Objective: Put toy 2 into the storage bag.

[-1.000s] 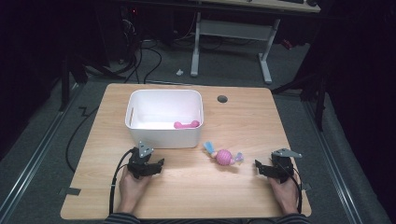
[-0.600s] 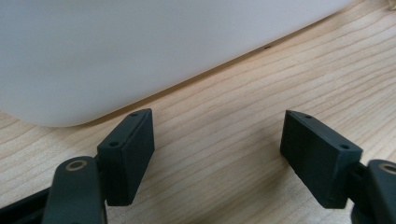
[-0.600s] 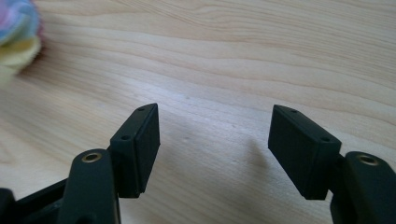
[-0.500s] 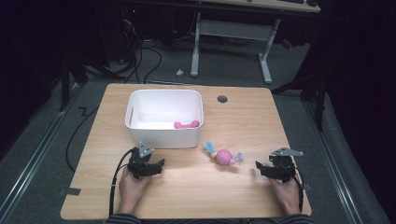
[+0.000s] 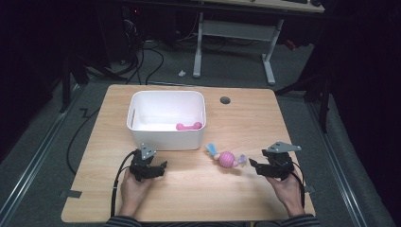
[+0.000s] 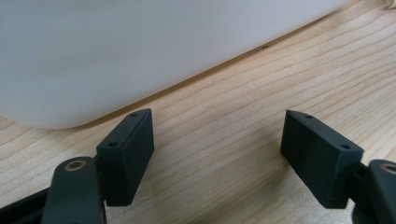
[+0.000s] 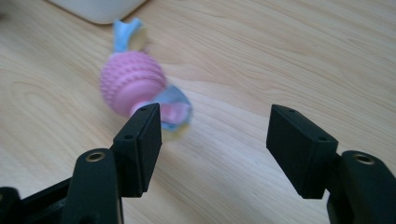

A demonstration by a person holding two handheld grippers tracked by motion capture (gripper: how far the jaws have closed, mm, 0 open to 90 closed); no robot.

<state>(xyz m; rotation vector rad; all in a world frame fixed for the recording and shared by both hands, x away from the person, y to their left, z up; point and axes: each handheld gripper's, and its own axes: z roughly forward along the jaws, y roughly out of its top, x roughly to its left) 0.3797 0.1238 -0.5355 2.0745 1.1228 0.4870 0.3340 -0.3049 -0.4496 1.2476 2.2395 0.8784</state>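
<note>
A pink knobbly ball toy with pale blue ends [image 5: 227,158] [image 7: 135,84] lies on the wooden table [image 5: 198,198], just right of the white bin [image 5: 166,118] [image 6: 140,51]. Inside the bin rests a pink dumbbell-shaped toy [image 5: 189,126]. My right gripper [image 5: 255,166] [image 7: 215,140] sits low at the table's right, open, empty, pointing left at the ball toy a short way off. My left gripper [image 5: 161,165] [image 6: 219,158] rests in front of the bin's near wall, open with nothing between its jaws.
A round cable hole [image 5: 225,100] sits in the table's far side. Beyond the table stand a white desk frame [image 5: 236,33] and loose cables on a dark floor. Bare wood spreads between the two hands.
The right gripper has edged slightly left toward the ball toy. The left gripper and the toys have stayed put.
</note>
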